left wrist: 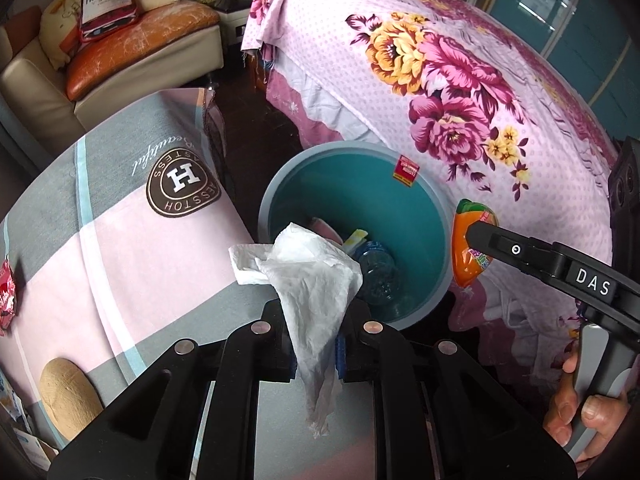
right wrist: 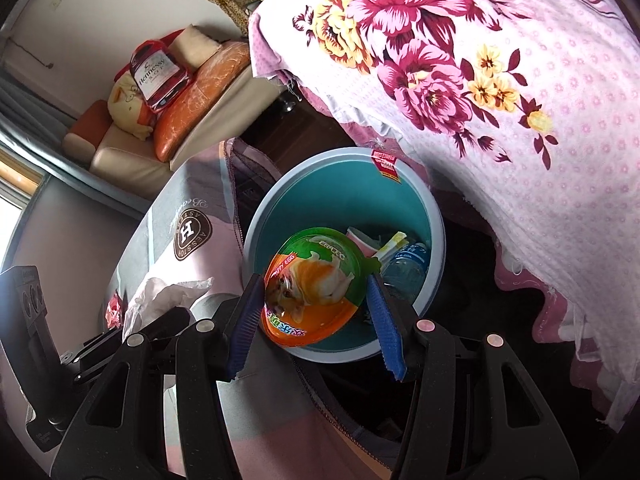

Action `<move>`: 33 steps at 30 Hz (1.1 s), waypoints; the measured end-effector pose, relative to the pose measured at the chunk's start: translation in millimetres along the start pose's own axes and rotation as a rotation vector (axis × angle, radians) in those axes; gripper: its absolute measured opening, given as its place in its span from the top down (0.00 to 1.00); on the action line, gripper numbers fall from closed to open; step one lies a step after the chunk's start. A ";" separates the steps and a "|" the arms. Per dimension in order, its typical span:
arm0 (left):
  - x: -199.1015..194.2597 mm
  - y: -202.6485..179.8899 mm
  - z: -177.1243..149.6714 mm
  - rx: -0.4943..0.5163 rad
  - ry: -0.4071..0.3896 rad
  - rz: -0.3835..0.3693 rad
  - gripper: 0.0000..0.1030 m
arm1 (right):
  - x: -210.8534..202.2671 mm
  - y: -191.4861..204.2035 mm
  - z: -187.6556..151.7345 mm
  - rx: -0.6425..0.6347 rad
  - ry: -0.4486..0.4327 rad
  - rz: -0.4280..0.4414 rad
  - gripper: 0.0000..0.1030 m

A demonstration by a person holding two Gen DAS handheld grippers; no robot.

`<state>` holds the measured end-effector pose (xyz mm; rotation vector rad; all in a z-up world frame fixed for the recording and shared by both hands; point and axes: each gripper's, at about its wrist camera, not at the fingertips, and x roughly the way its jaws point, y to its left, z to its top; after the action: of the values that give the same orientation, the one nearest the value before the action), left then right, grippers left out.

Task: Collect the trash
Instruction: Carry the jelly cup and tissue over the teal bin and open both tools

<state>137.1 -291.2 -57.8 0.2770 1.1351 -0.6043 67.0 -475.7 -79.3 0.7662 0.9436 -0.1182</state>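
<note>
Left wrist view: left gripper (left wrist: 316, 354) jaws pressed together on a crumpled white tissue (left wrist: 312, 276), which hangs over the near rim of the teal bin (left wrist: 408, 208). Tissue looks light, limp, easily torn — pinching a bunched fold, as here, seems the safe hold. Right gripper (right wrist: 316, 308) jaws pinch a small orange-and-green snack cup (right wrist: 314, 284) across its width, just above the bin's mouth. Cup appears a thin, stiff plastic shell, probably light and a bit slick — grip across the rim likely holds best. Bin already holds a clear bottle (right wrist: 404, 270) and wrappers. A red wrapper (left wrist: 7, 292) lies on the checked cloth of the table (left wrist: 120, 248), well apart from the bin.
</note>
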 end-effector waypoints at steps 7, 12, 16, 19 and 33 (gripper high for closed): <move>16.4 -1.8 4.0 -0.005 0.023 0.001 0.71 | 11.7 -1.0 4.3 0.001 0.017 -0.011 0.51; 16.5 6.4 7.8 -0.038 -0.007 0.029 0.25 | 14.8 1.9 8.0 -0.005 0.017 -0.022 0.51; 17.2 13.6 6.7 -0.060 0.002 0.027 0.17 | 19.3 3.4 8.8 -0.006 0.026 -0.031 0.51; 18.0 19.6 2.4 -0.079 0.023 0.017 0.13 | 22.7 4.4 7.2 -0.007 0.035 -0.037 0.51; 5.5 34.7 -23.8 -0.086 0.064 0.013 0.09 | 32.8 16.9 0.7 -0.023 0.064 -0.081 0.34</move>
<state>140.6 -253.0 -75.7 0.2312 1.2172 -0.5373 94.2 -456.2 -95.0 0.7139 1.0358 -0.1541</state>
